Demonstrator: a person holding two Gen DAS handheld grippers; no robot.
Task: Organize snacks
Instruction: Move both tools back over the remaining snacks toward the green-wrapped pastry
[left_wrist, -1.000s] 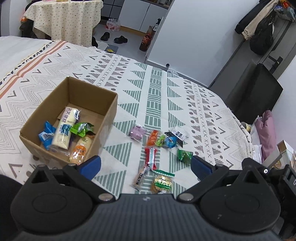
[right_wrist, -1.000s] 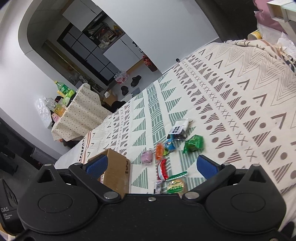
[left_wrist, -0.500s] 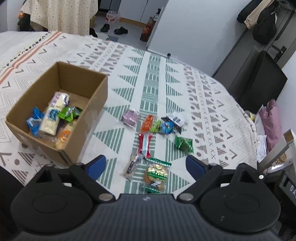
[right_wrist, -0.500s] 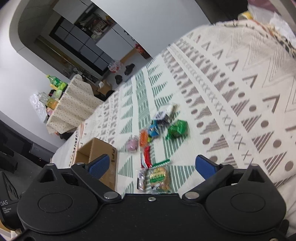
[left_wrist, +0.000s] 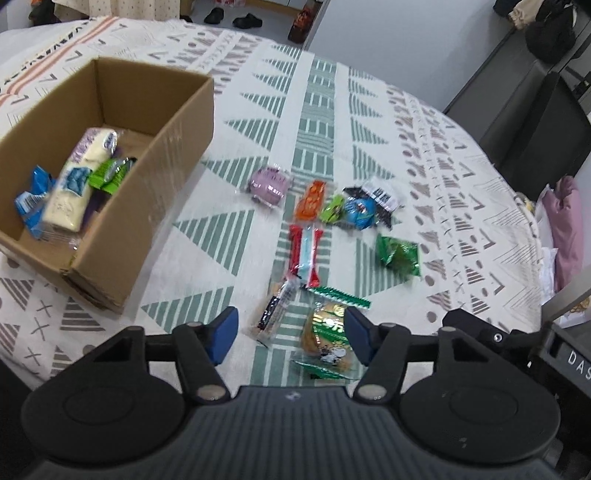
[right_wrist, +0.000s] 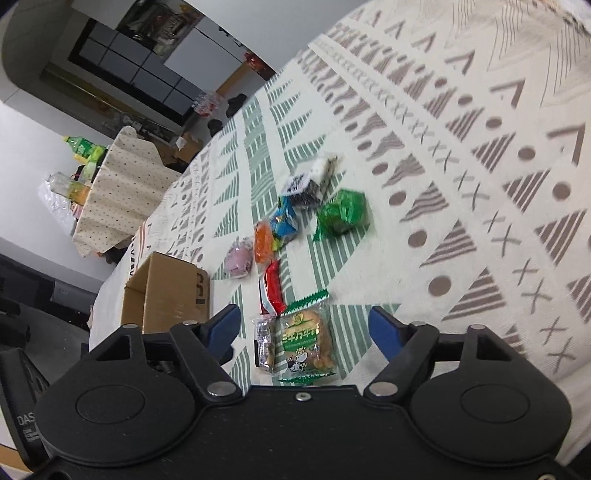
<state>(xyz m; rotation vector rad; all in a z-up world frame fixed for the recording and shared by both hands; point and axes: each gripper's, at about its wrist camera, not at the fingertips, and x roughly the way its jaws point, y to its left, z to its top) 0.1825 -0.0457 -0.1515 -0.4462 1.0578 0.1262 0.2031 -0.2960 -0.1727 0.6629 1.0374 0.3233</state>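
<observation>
A cardboard box (left_wrist: 155, 184) (right_wrist: 166, 291) on the patterned cloth holds several snacks. Loose snacks lie to its right: a pink pack (left_wrist: 269, 183), an orange pack (left_wrist: 312, 199), a red-and-blue bar (left_wrist: 304, 254), a green bag (left_wrist: 399, 256) (right_wrist: 343, 214), a dark-labelled bar (left_wrist: 273, 312) and a green-edged biscuit pack (left_wrist: 327, 336) (right_wrist: 304, 341). My left gripper (left_wrist: 288, 334) is open and empty, its fingers either side of the dark-labelled bar and biscuit pack. My right gripper (right_wrist: 304, 328) is open and empty, above the biscuit pack.
The table edge curves away at the right, by a dark chair (left_wrist: 535, 122) and a pink cushion (left_wrist: 570, 229). A second cloth-covered table (right_wrist: 122, 192) with bottles stands far off. Shoes (left_wrist: 231, 18) lie on the floor beyond.
Both grippers have moved down and closer to the loose snacks. The biscuit pack now lies between both pairs of fingers. Both grippers stay open.
</observation>
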